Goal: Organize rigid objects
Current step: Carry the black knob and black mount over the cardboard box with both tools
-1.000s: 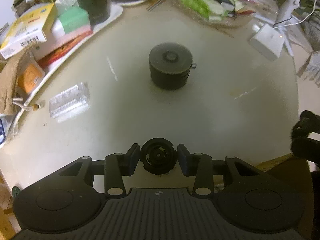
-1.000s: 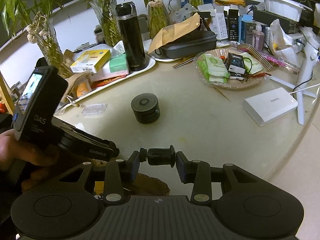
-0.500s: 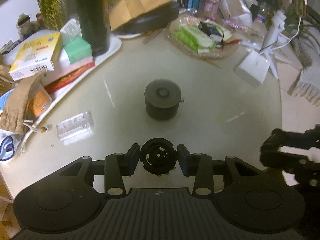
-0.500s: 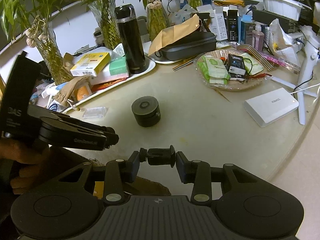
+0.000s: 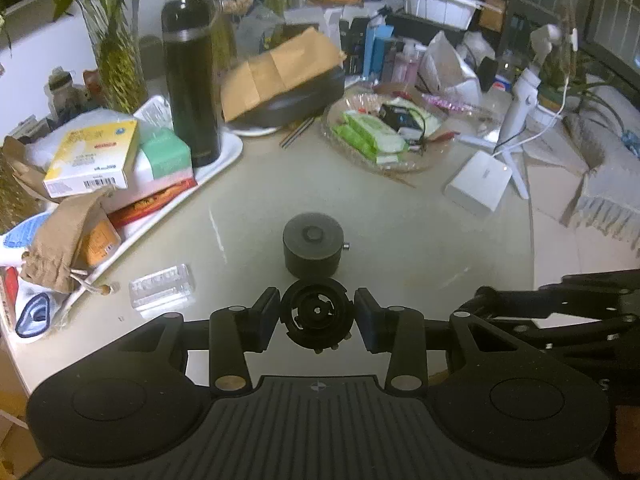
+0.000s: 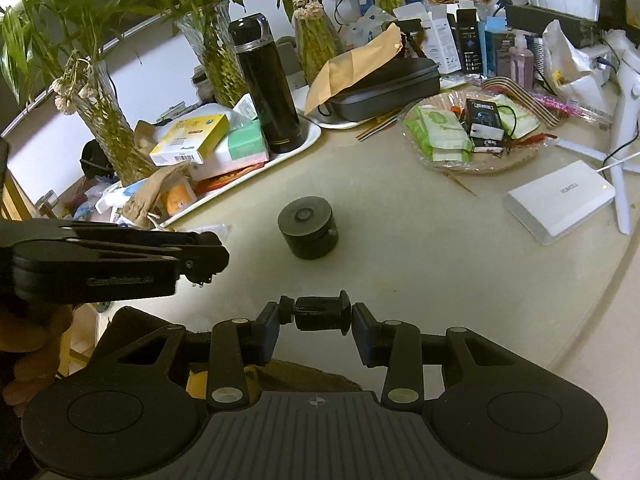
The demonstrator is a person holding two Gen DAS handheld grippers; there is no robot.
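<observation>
My left gripper [image 5: 317, 316] is shut on a round black mount part [image 5: 317, 314], held above the table's near edge. My right gripper [image 6: 316, 316] is shut on a small black screw adapter [image 6: 320, 313], held crosswise between the fingers. A black cylindrical device [image 5: 313, 246] stands on the beige round table [image 5: 400, 240], just beyond the left gripper; it also shows in the right wrist view [image 6: 308, 226]. The left gripper shows from the side in the right wrist view [image 6: 200, 258], and the right gripper's arm reaches in at the right of the left wrist view [image 5: 560, 300].
A clear plastic case [image 5: 162, 292] lies left of the cylinder. A white tray [image 5: 224, 156] holds boxes and a black flask [image 5: 192, 80]. A glass dish [image 5: 380, 136] of packets and a white power bank [image 5: 478, 182] lie farther back. Vases of plants stand behind.
The left gripper has tilted up and pulled back, so more of the table's far side shows. The right gripper has stayed in place. Both holds are unchanged.
</observation>
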